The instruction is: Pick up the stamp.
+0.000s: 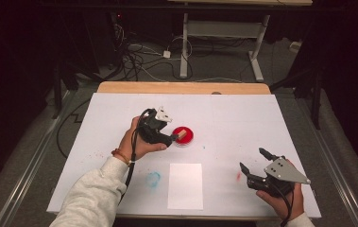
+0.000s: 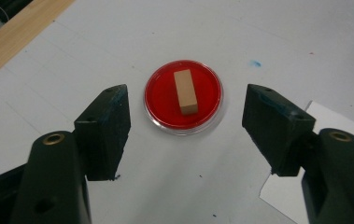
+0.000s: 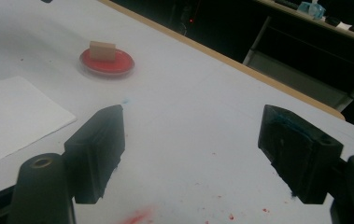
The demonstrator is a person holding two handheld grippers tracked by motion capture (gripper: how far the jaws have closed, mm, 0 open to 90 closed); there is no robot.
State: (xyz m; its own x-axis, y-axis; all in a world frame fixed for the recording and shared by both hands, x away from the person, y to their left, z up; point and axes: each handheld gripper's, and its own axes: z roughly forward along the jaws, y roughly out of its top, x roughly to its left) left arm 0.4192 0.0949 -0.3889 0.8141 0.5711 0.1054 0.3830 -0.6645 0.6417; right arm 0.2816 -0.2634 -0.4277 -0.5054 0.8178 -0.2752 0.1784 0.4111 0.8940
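The left hand-held gripper [image 2: 186, 126] hovers wide open and empty just short of a red dish [image 2: 183, 97] carrying a tan wooden block [image 2: 185, 91] mid-worktop [image 1: 242, 118], while the right hand-held gripper [image 1: 257, 161], likewise spread and empty, sits well apart near the front right corner.

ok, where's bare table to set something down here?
Free: the far strip between the red dish and the wooden edge, and the stretch from the dish to the right gripper. Crowded: around the dish, where the left gripper hovers open, and the white sheet at the near edge.
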